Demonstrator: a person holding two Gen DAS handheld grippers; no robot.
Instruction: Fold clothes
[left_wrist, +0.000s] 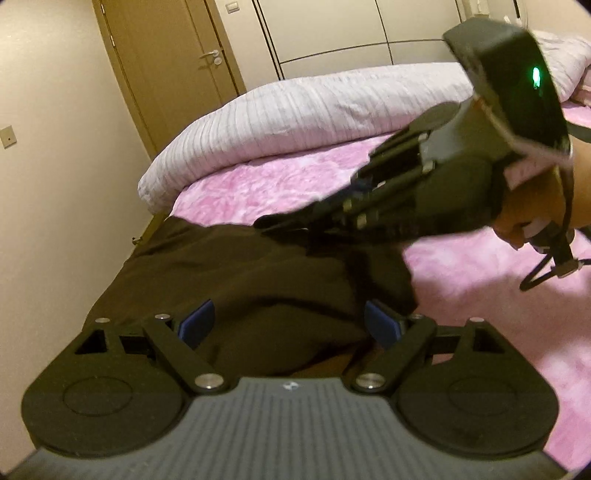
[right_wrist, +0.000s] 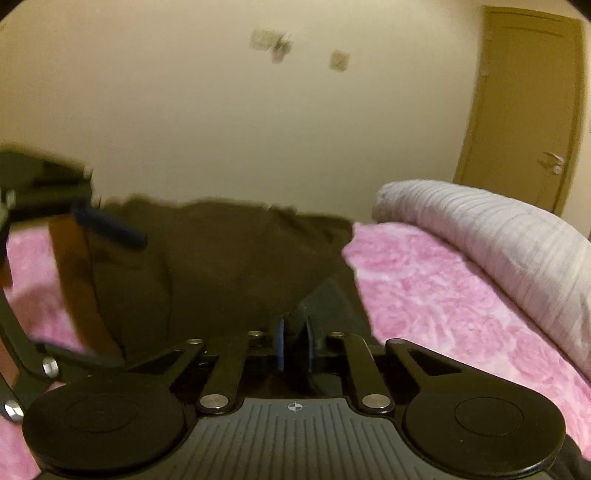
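Right gripper (right_wrist: 294, 338) pinches limp dark-brown cloth (right_wrist: 221, 258); left gripper (left_wrist: 288, 325) spread wide over it

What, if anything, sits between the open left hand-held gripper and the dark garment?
Nothing visible. The left hand-held gripper is open right over the dark garment on the pink bedspread; the right hand-held gripper already pinches its far edge.

The left tool (left_wrist: 288, 325) fills the lower frame, blue pads spread wide apart. The right tool (right_wrist: 294, 345) has its pads pinched nearly together (dark cloth between them), a hand (left_wrist: 532, 206) gripping it at right.
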